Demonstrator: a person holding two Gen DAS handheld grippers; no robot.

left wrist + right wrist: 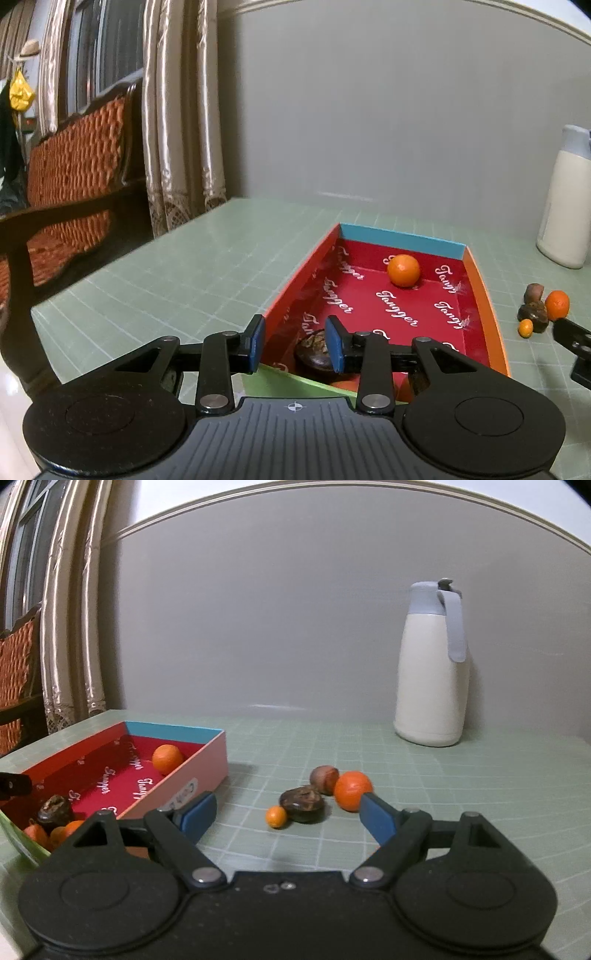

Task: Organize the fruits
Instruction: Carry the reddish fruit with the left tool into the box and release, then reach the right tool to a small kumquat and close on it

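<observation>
A shallow red box (400, 240) (207, 768) lies on the green gridded table. An orange (403, 270) (167, 758) rests at its far end. At its near end lie a dark brown fruit (314, 350) (55, 812) and small orange fruits (55, 834). My left gripper (295, 343) hangs over the box's near left corner, narrowly open, pads pressing on nothing; the dark fruit lies just below its right finger. Right of the box sit loose fruits: an orange (352, 790), a dark fruit (303, 805), a brown fruit (324, 780), a tiny orange (276, 816). My right gripper (288, 819) stands wide open just before them.
A white thermos jug (432, 679) (565, 206) with a blue lid stands at the back right by the grey wall. An orange upholstered sofa (74, 158) and curtains (181, 129) are beyond the table's left edge.
</observation>
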